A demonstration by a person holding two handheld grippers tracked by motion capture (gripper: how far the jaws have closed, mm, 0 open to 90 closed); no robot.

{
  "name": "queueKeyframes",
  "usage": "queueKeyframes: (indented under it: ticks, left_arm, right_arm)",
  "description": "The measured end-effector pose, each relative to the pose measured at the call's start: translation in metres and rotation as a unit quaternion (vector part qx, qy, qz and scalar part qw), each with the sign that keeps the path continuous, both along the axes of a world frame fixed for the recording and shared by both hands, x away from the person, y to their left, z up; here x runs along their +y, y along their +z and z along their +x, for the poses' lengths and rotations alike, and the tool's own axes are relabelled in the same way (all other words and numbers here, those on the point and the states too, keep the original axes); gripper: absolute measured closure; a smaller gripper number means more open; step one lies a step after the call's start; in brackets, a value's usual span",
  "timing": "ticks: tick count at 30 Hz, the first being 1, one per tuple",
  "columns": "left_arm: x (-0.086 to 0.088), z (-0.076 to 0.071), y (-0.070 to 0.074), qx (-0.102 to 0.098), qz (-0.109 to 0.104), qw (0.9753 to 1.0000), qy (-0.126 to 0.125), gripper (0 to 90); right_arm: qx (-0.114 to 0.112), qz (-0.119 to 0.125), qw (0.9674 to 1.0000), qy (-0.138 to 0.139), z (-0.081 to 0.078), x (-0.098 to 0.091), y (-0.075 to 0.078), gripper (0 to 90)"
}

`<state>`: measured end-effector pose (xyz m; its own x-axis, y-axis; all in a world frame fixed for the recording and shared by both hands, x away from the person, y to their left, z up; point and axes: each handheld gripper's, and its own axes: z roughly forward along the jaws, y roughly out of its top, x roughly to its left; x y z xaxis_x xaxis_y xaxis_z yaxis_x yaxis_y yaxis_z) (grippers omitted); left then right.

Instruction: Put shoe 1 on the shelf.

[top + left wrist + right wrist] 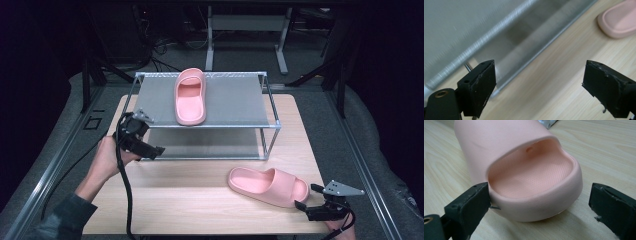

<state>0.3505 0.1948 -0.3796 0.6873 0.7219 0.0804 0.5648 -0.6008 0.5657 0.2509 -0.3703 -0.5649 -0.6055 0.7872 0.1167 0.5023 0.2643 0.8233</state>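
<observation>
Right tool [306, 196] stands open at the heel of the pink slide sandal [268, 186], which lies on the bench [200, 200]; one pad touches its rim. Smooth foam, textured footbed. Left tool [150, 145], open and empty, sits beside the shoe rack [225, 102].
</observation>
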Motion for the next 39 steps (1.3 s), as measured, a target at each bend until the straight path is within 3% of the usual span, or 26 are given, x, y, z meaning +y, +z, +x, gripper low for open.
queueKeyframes:
  ticks: [9, 11, 12, 14, 16, 19, 21, 24, 26, 27, 29, 32, 39]
  left_arm:
    - [0.011, -0.029, -0.073, 0.019, 0.016, 0.9996, 0.011, 4.1]
    - [0.015, -0.032, -0.092, 0.031, 0.009, 0.9993, 0.019, 2.8]
    - [0.016, -0.035, -0.102, 0.037, 0.003, 0.9991, 0.023, 2.2]
    - [0.019, -0.038, -0.122, 0.042, 0.0, 0.9985, 0.035, 1.1]
    - [0.022, -0.041, -0.142, 0.052, -0.017, 0.9974, 0.047, 0.2]
    - [0.025, -0.045, -0.166, 0.055, -0.017, 0.9963, 0.064, 0.0]
    - [0.027, -0.046, -0.178, 0.045, -0.023, 0.9954, 0.081, 0.0]
    - [0.03, -0.048, -0.181, 0.019, -0.037, 0.9949, 0.092, 0.0]
    - [0.031, -0.049, -0.185, 0.0, -0.055, 0.993, 0.104, 0.0]
    - [0.03, -0.051, -0.186, -0.008, -0.061, 0.9928, 0.103, 0.0]
    - [0.031, -0.052, -0.188, -0.018, -0.066, 0.993, 0.096, 0.0]
    - [0.03, -0.054, -0.192, -0.04, -0.082, 0.9905, 0.102, 0.0]
    - [0.031, -0.051, -0.194, -0.047, -0.087, 0.9903, 0.098, 0.0]
  right_arm:
    - [0.015, -0.017, 0.9997, -0.012, -0.006, 0.002, 0.008, 2.2]
    - [0.017, -0.014, 0.9996, -0.017, -0.009, 0.004, 0.013, 2.2]
    - [0.019, -0.025, 0.9992, -0.025, -0.01, 0.005, 0.017, 2.2]
    - [0.022, -0.013, 0.9995, -0.02, -0.011, 0.008, 0.023, 2.1]
    - [0.026, -0.031, 0.9985, -0.036, -0.013, 0.013, 0.031, 2.0]
    - [0.04, -0.028, 0.9979, -0.044, -0.013, 0.024, 0.044, 1.7]
    - [0.051, -0.033, 0.9969, -0.05, -0.011, 0.033, 0.052, 1.3]
    - [0.068, -0.042, 0.9952, -0.057, -0.006, 0.047, 0.062, 0.7]
    - [0.086, -0.06, 0.9905, -0.089, -0.001, 0.058, 0.07, 0.4]
    - [0.094, -0.053, 0.9912, -0.076, 0.003, 0.063, 0.071, 0.3]
    - [0.106, -0.072, 0.9876, -0.09, 0.01, 0.073, 0.076, 0.0]
    - [0.134, -0.066, 0.9833, -0.104, 0.021, 0.081, 0.078, 0.0]
    - [0.173, -0.089, 0.9691, -0.152, 0.042, 0.1, 0.081, 0.0]
